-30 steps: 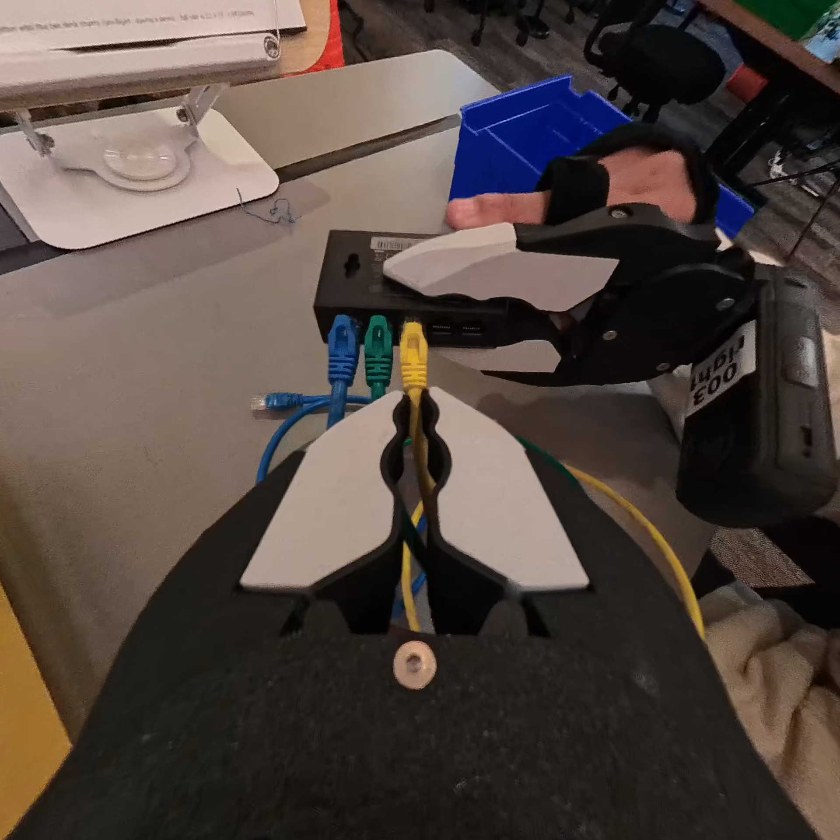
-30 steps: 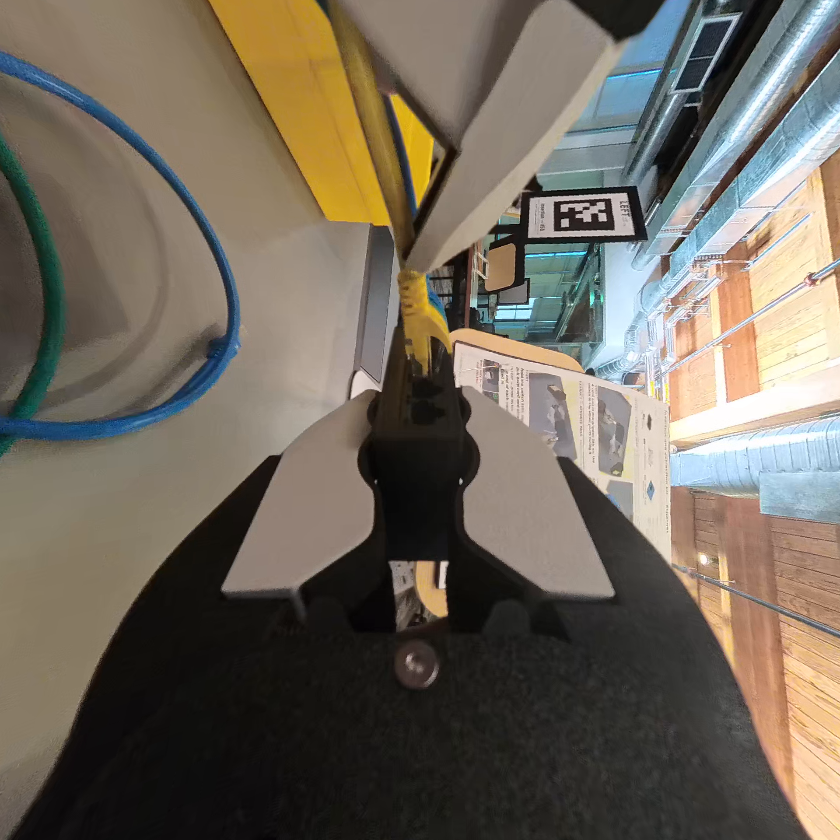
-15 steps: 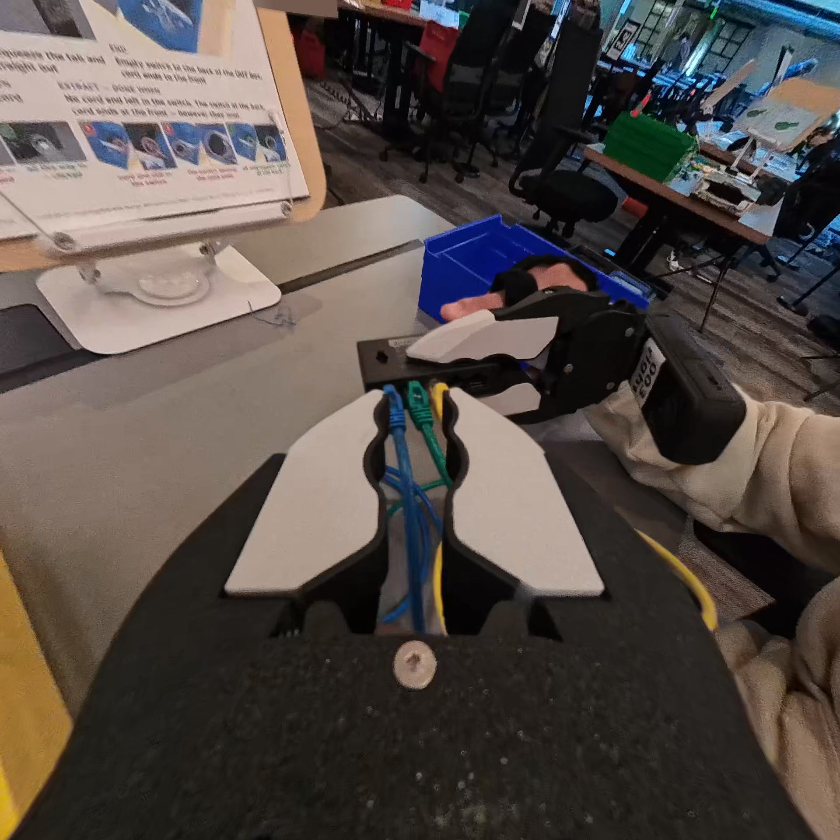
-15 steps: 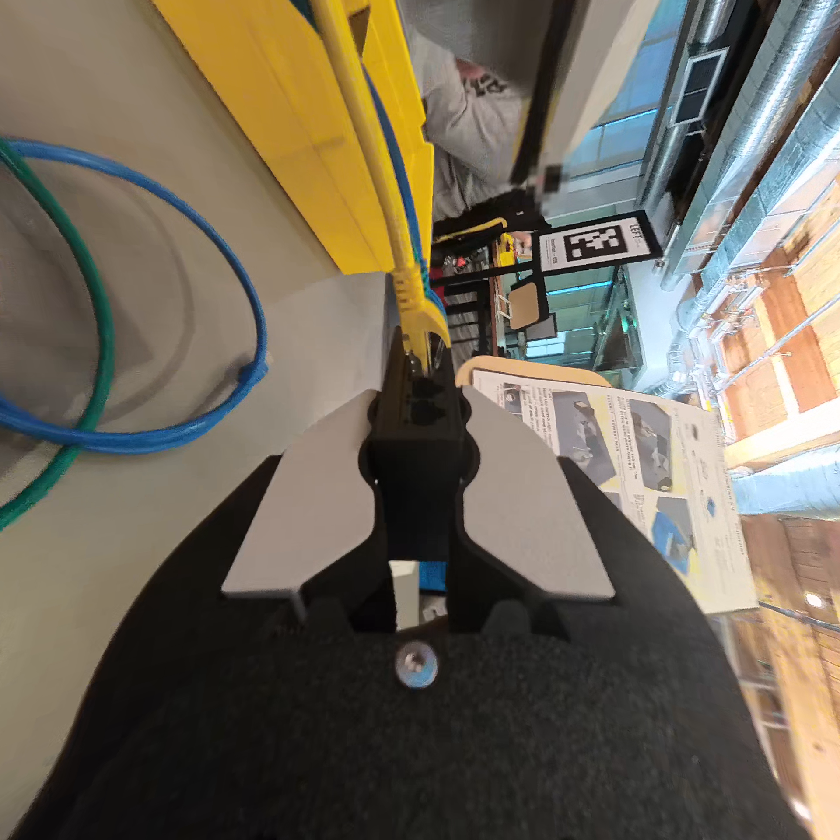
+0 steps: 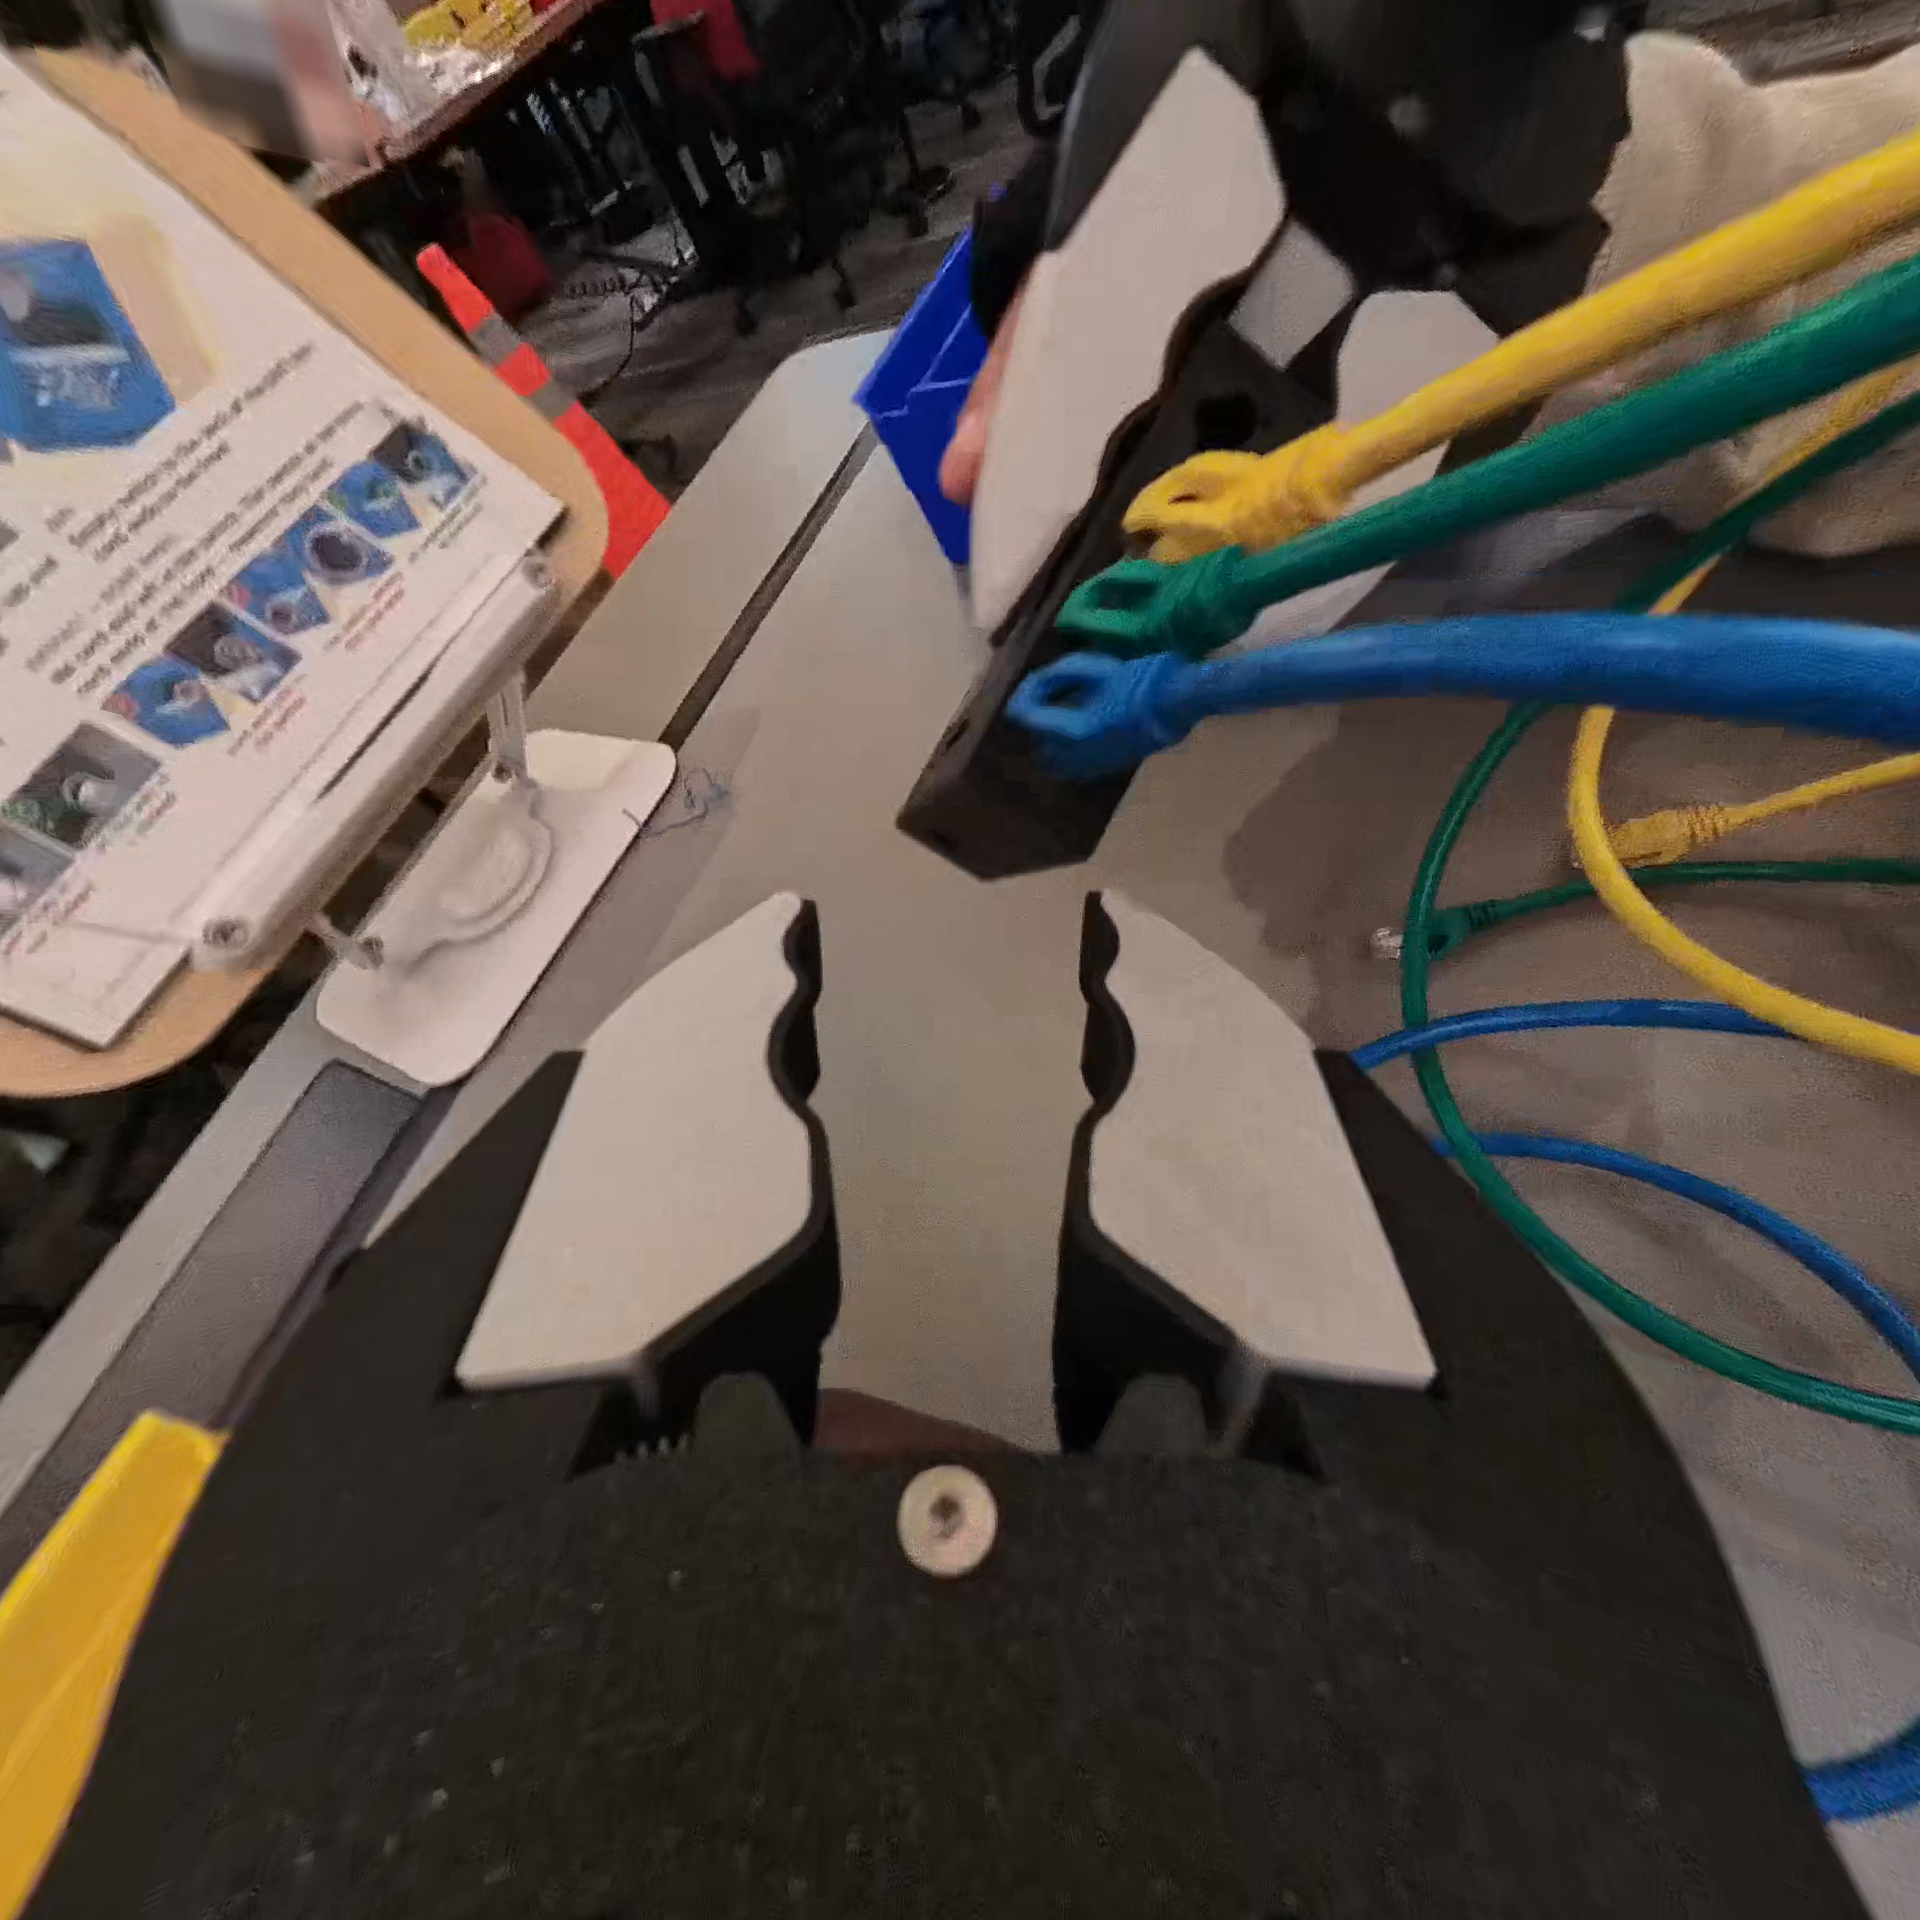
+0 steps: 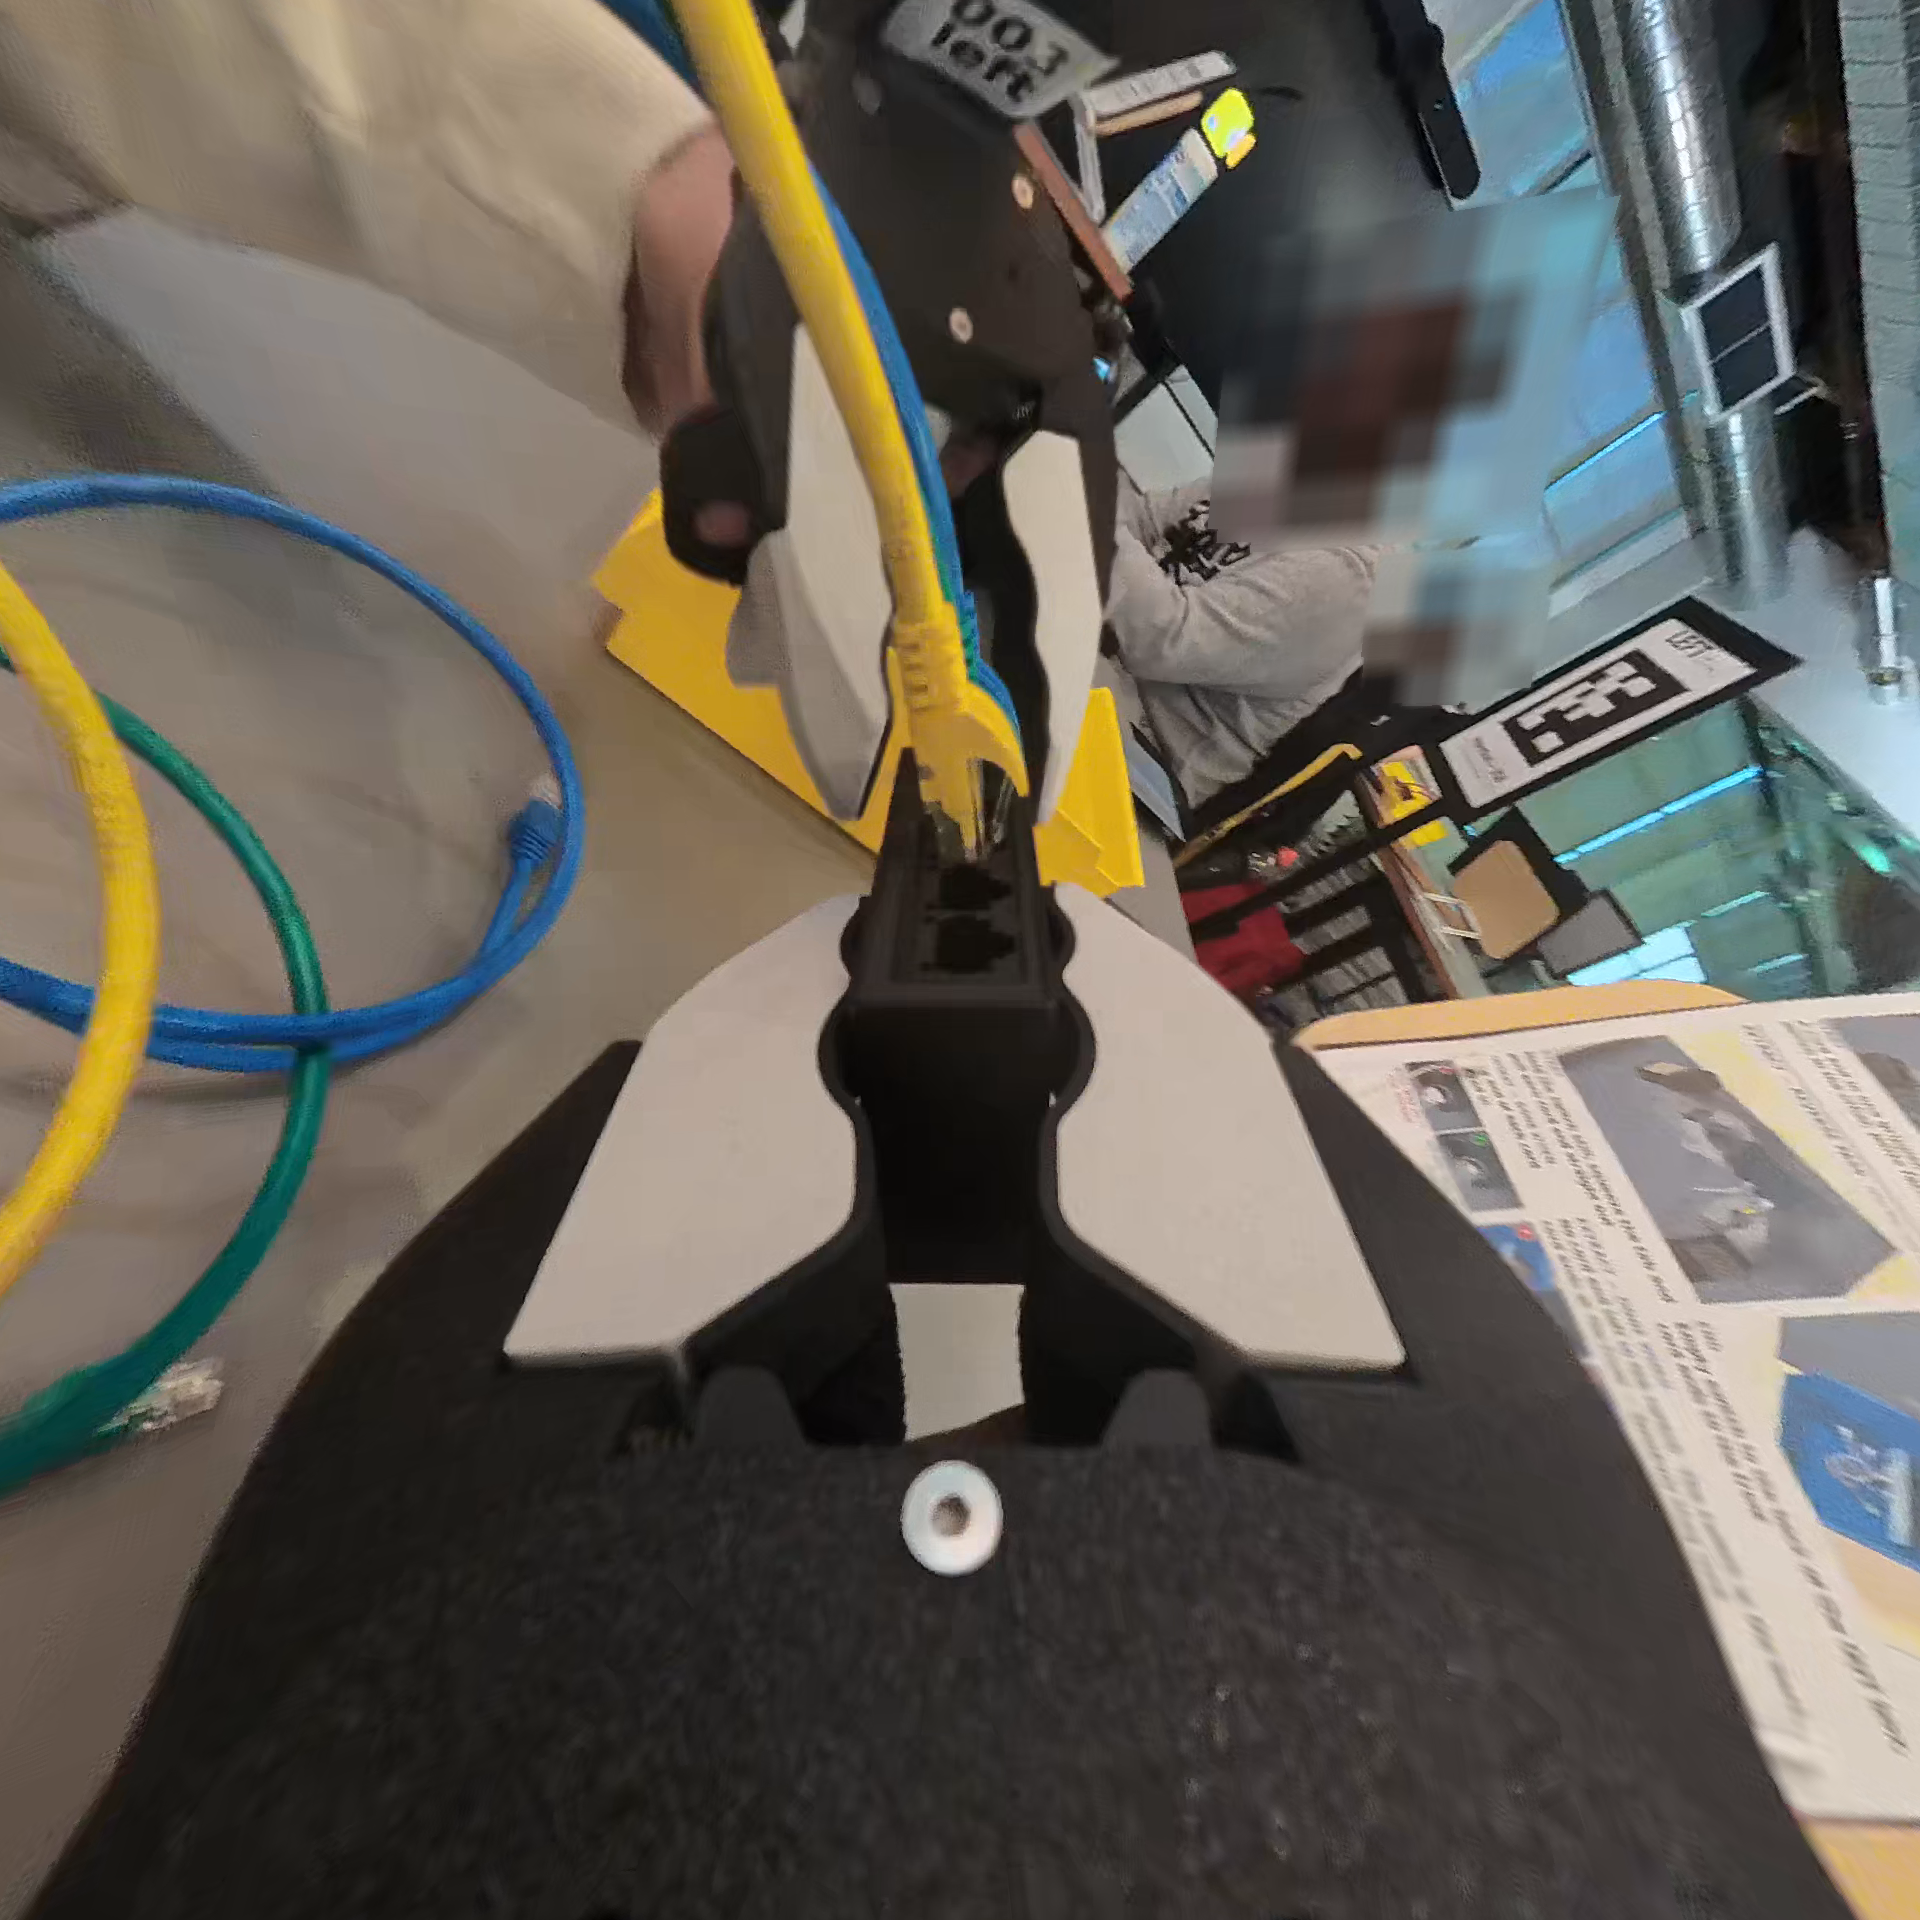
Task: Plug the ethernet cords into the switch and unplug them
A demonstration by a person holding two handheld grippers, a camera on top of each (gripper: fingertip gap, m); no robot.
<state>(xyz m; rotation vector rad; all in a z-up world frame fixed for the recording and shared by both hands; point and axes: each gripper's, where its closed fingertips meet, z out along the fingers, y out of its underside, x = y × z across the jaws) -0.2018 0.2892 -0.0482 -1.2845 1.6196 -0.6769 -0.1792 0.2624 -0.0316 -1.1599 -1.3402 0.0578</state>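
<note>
The left gripper has let go of the yellow cord it pinched a second ago; its jaws now stand apart with nothing but bare table between them. The switch has come up off the table and hangs tilted just ahead of those open jaws, clamped at its far end by the right gripper, whose fingers close on the black body. Blue, green and yellow plugs sit in three neighbouring ports; seen from the right gripper, two ports nearest its jaws are empty.

So plugging looks done for these three, and unplugging is probably next.

Right of the left jaws the cords' slack loops over the table, with loose green and yellow ends lying there. Left of them a stand with a sheet sits near; straight ahead the table is open.
</note>
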